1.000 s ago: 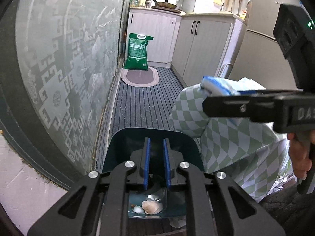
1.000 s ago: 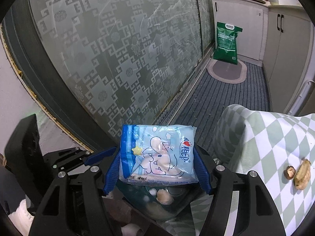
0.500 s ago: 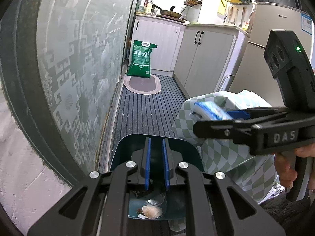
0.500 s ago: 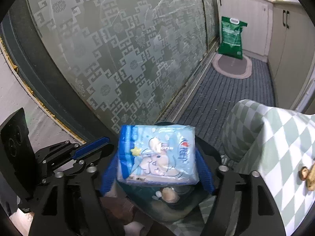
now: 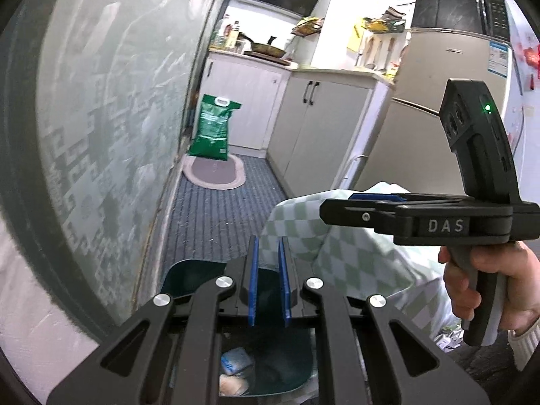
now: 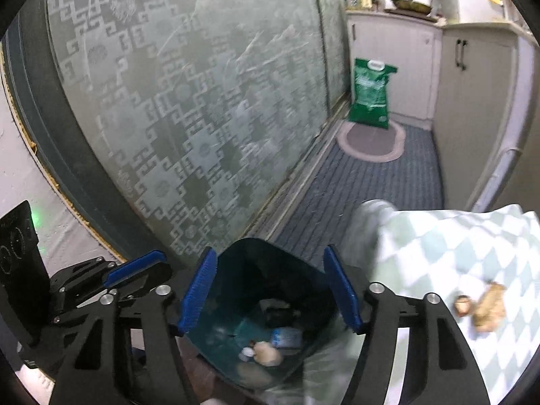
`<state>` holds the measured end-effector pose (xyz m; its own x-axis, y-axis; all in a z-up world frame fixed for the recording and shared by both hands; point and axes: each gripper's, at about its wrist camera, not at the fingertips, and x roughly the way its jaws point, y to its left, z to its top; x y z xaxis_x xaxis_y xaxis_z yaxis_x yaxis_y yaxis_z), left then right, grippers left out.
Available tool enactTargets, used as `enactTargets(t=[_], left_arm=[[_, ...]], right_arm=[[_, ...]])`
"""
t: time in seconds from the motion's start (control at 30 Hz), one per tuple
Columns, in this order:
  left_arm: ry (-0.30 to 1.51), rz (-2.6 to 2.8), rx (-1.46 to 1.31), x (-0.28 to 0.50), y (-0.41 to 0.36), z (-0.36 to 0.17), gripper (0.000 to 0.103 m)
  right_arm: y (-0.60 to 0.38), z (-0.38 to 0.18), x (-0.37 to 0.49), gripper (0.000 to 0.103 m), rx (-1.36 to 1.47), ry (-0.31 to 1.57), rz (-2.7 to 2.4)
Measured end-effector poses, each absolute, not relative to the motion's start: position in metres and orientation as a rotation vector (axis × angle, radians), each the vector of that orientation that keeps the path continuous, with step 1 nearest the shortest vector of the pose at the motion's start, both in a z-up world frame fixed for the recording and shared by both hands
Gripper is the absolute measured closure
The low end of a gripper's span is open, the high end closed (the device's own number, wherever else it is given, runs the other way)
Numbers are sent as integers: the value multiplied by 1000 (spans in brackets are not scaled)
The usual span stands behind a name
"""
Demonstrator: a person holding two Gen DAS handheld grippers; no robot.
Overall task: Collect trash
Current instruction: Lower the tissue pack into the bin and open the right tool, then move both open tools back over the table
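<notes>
A dark teal trash bin (image 6: pixel 270 270) stands on the floor between the glass door and the checked tablecloth (image 6: pixel 455 243). A blue wet-wipes packet (image 6: pixel 287 337) lies at its bottom among pale scraps, and shows in the left wrist view as packet (image 5: pixel 236 359). My right gripper (image 6: pixel 270 256) hovers over the bin, jaws closing with nothing between them. My left gripper (image 5: pixel 268 243) is shut above the bin's rim (image 5: pixel 189 270), nothing seen in its narrow gap. Brown peel (image 6: pixel 489 307) and a nut shell (image 6: pixel 462 305) lie on the cloth.
A patterned frosted glass door (image 5: pixel 101 135) runs along the left. A green sack (image 5: pixel 212 131) and an oval mat (image 5: pixel 216 175) sit at the far end of the striped floor. White cabinets (image 5: pixel 320 141) and a fridge (image 5: pixel 432 77) line the right. A hand (image 5: pixel 489 287) holds the right gripper.
The wet-wipes packet left my right gripper's jaws and dropped into the bin. My left gripper rose and tilted up, showing more of the kitchen.
</notes>
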<state>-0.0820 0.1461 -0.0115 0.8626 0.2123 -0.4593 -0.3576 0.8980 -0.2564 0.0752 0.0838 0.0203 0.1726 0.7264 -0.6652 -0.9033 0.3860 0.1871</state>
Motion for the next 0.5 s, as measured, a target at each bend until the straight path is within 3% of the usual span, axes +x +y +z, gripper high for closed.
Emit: enactTargets(t=[0.17,0.5], left_arm=[[436,266,-326,-60,129,-6,90],[446,166,-281,-18,88,-2,89]], right_arm=[[54,27,93,46,-266,737,1128],[-8,30,128,46,-217,741,1033]])
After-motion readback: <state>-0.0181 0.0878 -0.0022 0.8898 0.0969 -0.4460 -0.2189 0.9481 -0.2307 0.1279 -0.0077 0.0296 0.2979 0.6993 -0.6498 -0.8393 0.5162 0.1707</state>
